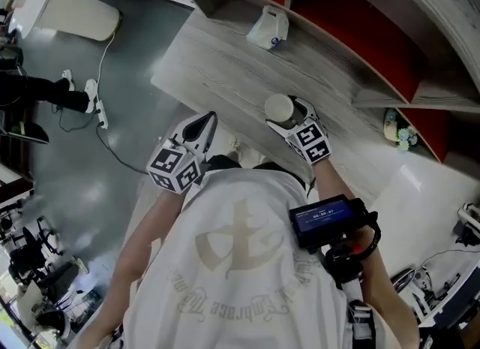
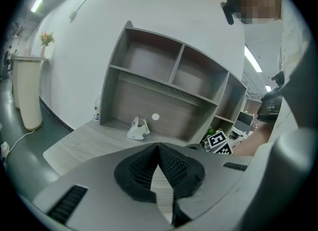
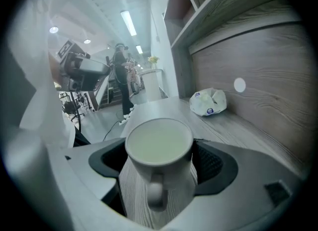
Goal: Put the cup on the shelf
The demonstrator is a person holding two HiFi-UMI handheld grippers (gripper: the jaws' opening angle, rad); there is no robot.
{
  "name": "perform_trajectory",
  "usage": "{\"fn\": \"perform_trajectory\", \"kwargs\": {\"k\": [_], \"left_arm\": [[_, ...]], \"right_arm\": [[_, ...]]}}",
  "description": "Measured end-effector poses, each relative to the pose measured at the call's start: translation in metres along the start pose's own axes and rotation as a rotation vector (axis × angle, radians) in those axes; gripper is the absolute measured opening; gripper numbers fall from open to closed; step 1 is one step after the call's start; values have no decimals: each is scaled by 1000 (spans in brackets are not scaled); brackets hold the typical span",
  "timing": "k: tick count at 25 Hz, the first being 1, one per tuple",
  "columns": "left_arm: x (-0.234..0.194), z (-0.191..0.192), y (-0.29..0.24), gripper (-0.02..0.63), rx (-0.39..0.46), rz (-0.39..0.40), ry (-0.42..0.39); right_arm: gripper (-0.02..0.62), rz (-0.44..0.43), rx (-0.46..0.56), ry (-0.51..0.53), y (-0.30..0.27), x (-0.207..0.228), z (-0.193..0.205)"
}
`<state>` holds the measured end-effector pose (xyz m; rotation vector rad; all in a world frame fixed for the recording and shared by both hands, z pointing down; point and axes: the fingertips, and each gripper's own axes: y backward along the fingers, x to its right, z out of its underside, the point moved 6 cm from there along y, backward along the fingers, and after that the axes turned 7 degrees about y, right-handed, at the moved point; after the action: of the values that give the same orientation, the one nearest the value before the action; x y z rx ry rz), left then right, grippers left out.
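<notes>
Cup is being clamped mid-body by right gripper over the desk; prob. stiff, slick, breakable ceramic, so mid-wall hold is being judged best. Left gripper is being carried clenched, empty.

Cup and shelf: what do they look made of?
The cup looks like glazed ceramic: off-white, smooth, thick rim, moulded handle; plastic is possible. The shelf looks like matte grey laminate board, judging by its even wood-grain pattern.

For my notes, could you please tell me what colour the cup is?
The cup is white; the right gripper view shows it best.
</notes>
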<state>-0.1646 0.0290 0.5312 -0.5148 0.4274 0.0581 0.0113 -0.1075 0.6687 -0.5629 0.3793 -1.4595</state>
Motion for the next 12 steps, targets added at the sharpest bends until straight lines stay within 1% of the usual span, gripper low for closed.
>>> {"fn": "perform_trajectory", "kwargs": {"k": [6,12], "left_arm": [[-6,-14,-16,2,-14,92,-30],[-8,-18,-25,2,-35,162,-50]], "right_arm": [[413,94,0,-74,18,3,1],[413,159,18,-132,40,-2,-2]]}}
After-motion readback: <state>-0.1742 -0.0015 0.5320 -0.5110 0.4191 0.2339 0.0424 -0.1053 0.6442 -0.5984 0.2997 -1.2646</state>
